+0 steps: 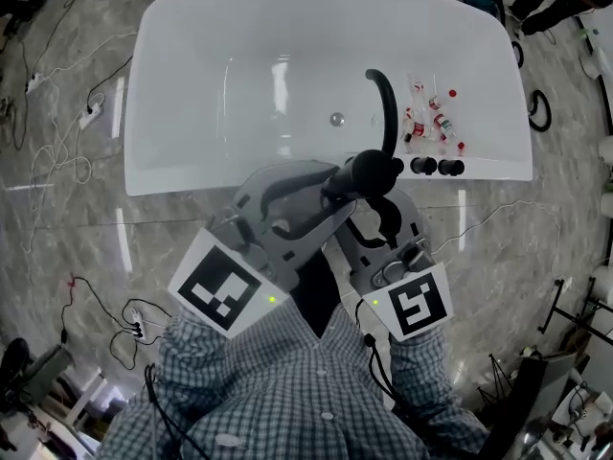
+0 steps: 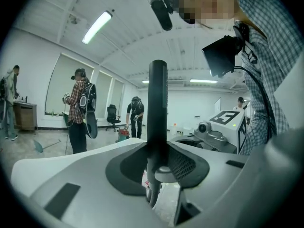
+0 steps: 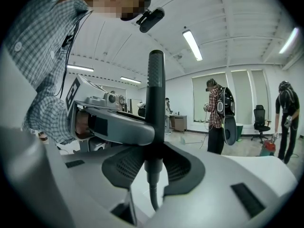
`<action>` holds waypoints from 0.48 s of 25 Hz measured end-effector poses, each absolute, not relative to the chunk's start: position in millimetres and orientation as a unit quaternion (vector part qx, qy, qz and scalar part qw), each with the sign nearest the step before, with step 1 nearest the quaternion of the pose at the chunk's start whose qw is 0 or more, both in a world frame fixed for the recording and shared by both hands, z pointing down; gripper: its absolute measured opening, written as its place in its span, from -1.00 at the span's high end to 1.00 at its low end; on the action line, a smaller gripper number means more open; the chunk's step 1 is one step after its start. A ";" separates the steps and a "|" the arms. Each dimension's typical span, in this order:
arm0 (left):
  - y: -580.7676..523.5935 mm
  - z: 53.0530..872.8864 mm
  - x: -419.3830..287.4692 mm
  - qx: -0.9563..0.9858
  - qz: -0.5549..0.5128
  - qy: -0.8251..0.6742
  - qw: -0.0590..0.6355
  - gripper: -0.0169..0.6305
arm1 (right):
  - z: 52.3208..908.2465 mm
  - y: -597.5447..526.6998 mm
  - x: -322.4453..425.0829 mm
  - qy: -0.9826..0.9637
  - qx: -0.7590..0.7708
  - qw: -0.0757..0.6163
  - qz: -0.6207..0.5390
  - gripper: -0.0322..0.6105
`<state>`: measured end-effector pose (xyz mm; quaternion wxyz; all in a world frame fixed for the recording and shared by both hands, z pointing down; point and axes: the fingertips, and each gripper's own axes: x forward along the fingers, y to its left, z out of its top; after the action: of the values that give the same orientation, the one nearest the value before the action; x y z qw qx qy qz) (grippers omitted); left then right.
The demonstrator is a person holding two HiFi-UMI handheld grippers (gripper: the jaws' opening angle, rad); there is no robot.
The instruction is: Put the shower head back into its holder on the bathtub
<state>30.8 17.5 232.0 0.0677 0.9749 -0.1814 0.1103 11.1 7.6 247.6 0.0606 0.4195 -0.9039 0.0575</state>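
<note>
The black shower head hangs over the near rim of the white bathtub, just left of two black knobs. My left gripper grips it from the left and my right gripper from below right. In the left gripper view the handle stands upright, clamped between the dark pads. The right gripper view shows the same handle pinched between the pads, with its hose hanging below. The holder is hidden under the shower head.
A curved black faucet spout rises from the rim behind the shower head. Several small bottles lie on the rim to the right. Cables trail over the marble floor on the left. Other people stand farther off in the room.
</note>
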 end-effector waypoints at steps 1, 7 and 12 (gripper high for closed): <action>17.9 235.9 31.8 0.974 0.112 -0.182 0.071 0.56 | 251.0 7.9 12.3 -0.904 0.419 0.062 0.060 0.52; 17.9 262.7 28.8 0.973 0.122 -0.179 0.085 0.56 | 278.0 8.2 9.7 -0.902 0.420 0.071 0.075 0.52; 14.6 281.5 24.5 0.971 0.123 -0.186 0.090 0.56 | 297.6 5.2 5.7 -0.903 0.415 0.076 0.078 0.53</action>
<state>24.5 14.6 281.5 0.0900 0.9707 -0.1861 0.1229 5.7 5.2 297.6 0.0757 0.4146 -0.9035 0.0782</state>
